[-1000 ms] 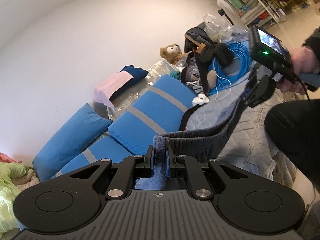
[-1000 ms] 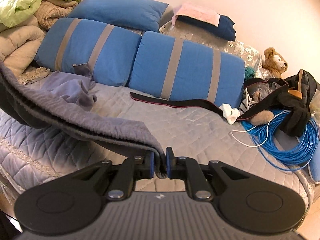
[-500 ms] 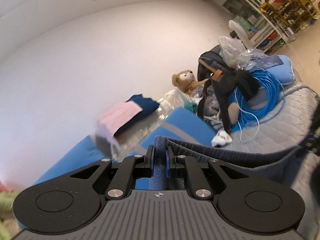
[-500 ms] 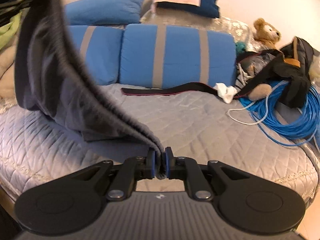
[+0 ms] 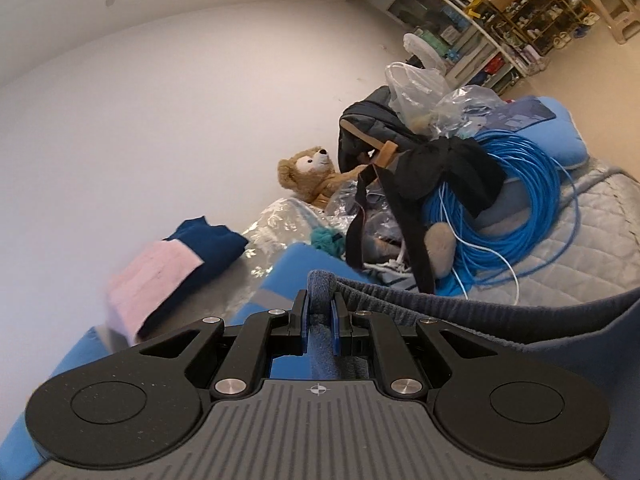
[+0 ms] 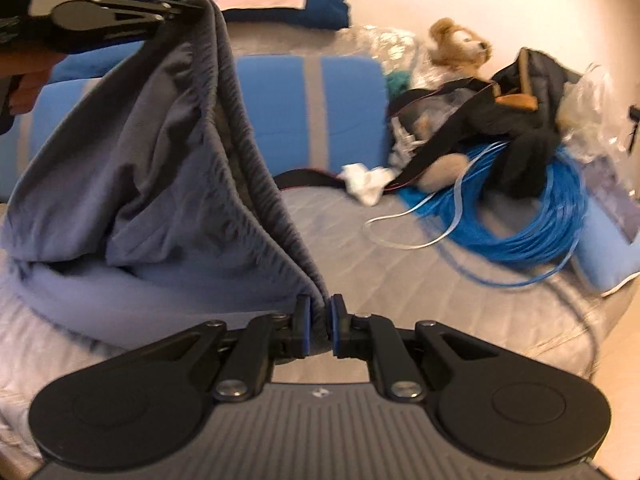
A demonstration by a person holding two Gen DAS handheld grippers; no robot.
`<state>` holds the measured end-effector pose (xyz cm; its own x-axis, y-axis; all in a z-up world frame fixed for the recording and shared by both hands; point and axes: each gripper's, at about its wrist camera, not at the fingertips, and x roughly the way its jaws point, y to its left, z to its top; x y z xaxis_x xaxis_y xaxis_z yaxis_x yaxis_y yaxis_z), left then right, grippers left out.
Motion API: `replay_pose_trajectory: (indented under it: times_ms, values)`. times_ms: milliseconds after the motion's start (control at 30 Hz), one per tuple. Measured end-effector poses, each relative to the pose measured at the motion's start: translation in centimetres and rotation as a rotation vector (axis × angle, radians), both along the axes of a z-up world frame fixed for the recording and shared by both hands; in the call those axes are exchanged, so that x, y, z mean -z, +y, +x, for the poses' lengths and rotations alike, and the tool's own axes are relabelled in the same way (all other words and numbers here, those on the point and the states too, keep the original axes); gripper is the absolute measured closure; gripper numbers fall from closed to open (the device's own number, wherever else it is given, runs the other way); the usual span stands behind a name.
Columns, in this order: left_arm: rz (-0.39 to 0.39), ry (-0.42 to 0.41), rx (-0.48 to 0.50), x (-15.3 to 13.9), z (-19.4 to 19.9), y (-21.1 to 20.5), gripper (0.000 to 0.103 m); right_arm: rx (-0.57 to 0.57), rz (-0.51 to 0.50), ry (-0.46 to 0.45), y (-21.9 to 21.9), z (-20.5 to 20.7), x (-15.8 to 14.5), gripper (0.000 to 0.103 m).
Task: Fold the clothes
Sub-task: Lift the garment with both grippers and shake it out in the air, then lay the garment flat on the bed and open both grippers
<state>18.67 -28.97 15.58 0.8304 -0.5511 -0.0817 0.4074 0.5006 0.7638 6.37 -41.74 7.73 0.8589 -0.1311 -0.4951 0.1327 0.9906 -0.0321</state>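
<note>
A grey-blue garment [image 6: 168,168] with a ribbed waistband hangs stretched between both grippers above the quilted bed [image 6: 360,264]. My right gripper [image 6: 319,314] is shut on one end of the waistband. My left gripper [image 5: 320,310] is shut on the other end; the band [image 5: 460,304] runs off to the right in the left wrist view. In the right wrist view the left gripper [image 6: 188,4] shows at the top left, held high, with cloth draping down from it onto the bed.
Blue cushions with grey stripes [image 6: 312,92] line the back of the bed. A coil of blue cable [image 6: 520,216], a dark bag [image 6: 516,108], plastic bags [image 5: 440,92] and a teddy bear [image 6: 460,44] crowd the right side. Folded pink and navy clothes [image 5: 184,256] lie behind the cushions.
Both grippers have lifted the garment off the bed. The left one has risen well above the right, so the waistband now runs steeply up and the cloth hangs below it.
</note>
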Motion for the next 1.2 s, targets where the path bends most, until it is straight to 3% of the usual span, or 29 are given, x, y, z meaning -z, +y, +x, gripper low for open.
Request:
replay_pose_trajectory:
  times_ms: [400, 767, 967, 1033, 1067, 1133, 1167, 1200]
  values:
    - [-0.005, -0.024, 0.047, 0.3, 6.6, -9.5, 0.093, 0.201, -0.108, -0.033, -7.8, 3.7, -2.4, 0.103]
    - [0.032, 0.036, 0.022, 8.2, 11.7, -13.9, 0.093, 0.227, -0.077, 0.081, -11.3, 6.7, 2.1, 0.103]
    - [0.136, 0.008, 0.017, 12.6, 15.0, -17.1, 0.092, 0.231, -0.041, 0.136, -12.9, 9.1, 4.3, 0.103]
    - [0.198, 0.01, -0.013, 13.9, 16.3, -18.4, 0.086, 0.235, -0.032, 0.15, -13.2, 9.7, 4.9, 0.103]
    - [0.23, 0.019, -0.037, 14.4, 17.0, -19.1, 0.078, 0.239, -0.02, 0.159, -13.4, 10.1, 5.2, 0.103]
    - [0.214, 0.043, -0.122, 14.4, 18.4, -20.2, 0.05, 0.244, -0.001, 0.184, -13.6, 10.9, 5.7, 0.103]
    - [0.184, 0.077, -0.149, 13.9, 19.0, -20.0, 0.024, 0.248, 0.005, 0.194, -13.7, 11.1, 6.0, 0.103]
    - [0.143, 0.12, -0.155, 13.1, 19.3, -19.5, 0.016, 0.251, 0.012, 0.202, -13.8, 11.3, 6.3, 0.103]
